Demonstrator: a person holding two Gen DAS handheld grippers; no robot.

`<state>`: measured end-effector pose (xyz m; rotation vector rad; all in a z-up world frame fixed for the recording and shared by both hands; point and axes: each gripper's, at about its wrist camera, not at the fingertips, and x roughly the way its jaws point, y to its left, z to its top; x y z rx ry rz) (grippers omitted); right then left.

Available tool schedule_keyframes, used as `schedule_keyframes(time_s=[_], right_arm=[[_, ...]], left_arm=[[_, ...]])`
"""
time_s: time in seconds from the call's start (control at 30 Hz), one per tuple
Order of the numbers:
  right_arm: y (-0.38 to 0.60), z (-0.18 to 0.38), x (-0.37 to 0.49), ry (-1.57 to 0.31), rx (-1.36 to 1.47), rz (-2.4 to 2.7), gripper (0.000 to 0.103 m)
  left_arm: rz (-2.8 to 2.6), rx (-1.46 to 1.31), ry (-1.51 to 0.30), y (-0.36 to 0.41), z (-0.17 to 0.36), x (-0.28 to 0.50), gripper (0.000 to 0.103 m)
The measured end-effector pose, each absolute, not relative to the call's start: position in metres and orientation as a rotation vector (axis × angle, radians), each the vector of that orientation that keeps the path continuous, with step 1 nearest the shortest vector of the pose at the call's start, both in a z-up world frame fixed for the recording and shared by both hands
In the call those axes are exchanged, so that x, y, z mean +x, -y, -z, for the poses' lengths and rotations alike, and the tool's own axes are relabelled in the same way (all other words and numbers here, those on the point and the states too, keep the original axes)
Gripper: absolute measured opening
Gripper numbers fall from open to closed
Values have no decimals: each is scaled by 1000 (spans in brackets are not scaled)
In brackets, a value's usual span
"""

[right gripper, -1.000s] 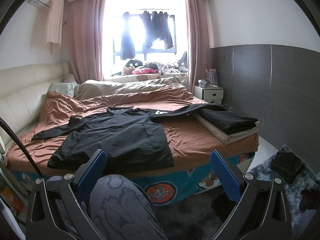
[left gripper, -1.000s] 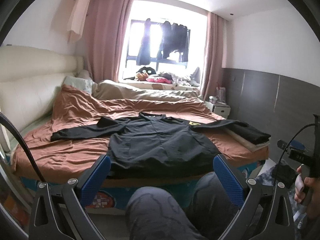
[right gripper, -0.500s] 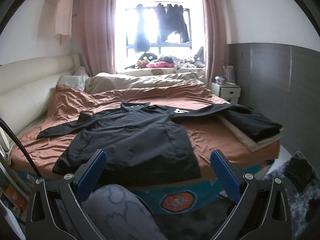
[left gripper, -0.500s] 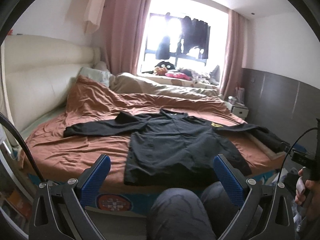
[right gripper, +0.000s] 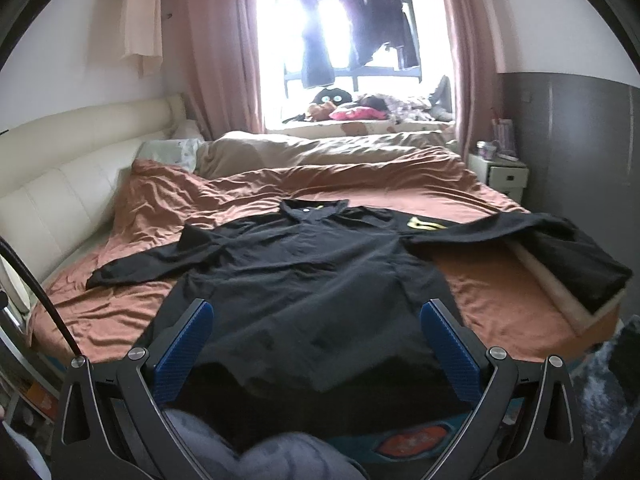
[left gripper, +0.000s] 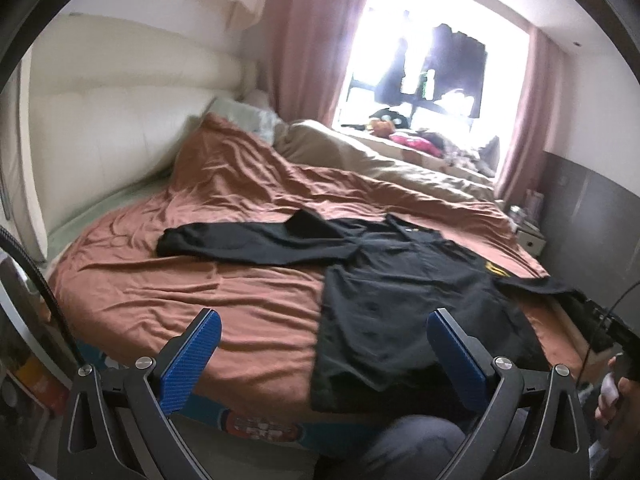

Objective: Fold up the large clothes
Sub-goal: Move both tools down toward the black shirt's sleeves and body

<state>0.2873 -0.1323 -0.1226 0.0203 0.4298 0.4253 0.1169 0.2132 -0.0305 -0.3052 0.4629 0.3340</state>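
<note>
A large black long-sleeved shirt (right gripper: 304, 280) lies flat, front up, on the brown bedspread (right gripper: 492, 304), collar toward the window and both sleeves spread out. It also shows in the left wrist view (left gripper: 400, 300), with its left sleeve (left gripper: 248, 244) stretched across the bed. My left gripper (left gripper: 324, 332) is open and empty, above the bed's near edge, left of the shirt's hem. My right gripper (right gripper: 316, 324) is open and empty, just short of the hem. The shirt's right sleeve (right gripper: 520, 228) lies over a folded pile.
A folded black garment on a beige one (right gripper: 580, 276) sits at the bed's right edge. A cream padded headboard (left gripper: 100, 148) runs along the left. A white nightstand (right gripper: 504, 172) stands at the far right. My knee (right gripper: 280, 460) is below the grippers.
Both grippers have moved closer to the bed. The left view has swung left, so the shirt sits further right in it. Both stay open.
</note>
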Motion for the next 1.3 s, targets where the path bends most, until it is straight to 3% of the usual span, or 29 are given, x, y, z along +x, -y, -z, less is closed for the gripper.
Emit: schedule_keyframes(time_s=[0.63,0.77,0.93,1.07,1.3], right_arm=[[55,130,426,-518,126,-541,102],[27,138,465,-580,140,-577,91],[4,140,509,-645,161,-588,90],[-24,143,544,-694,155,-597,72],[-57,153,600,-784,149,-653,61]], left_arm=[[-482,-430,-594,-358,74,227,80],[-513,-489,-614,-396,85,253,75],[-545,-543,-639,-434,100,286,70],[-571,-606,-662,-467,123,313,69],[-644,-675,-712,-506,163,345,69]])
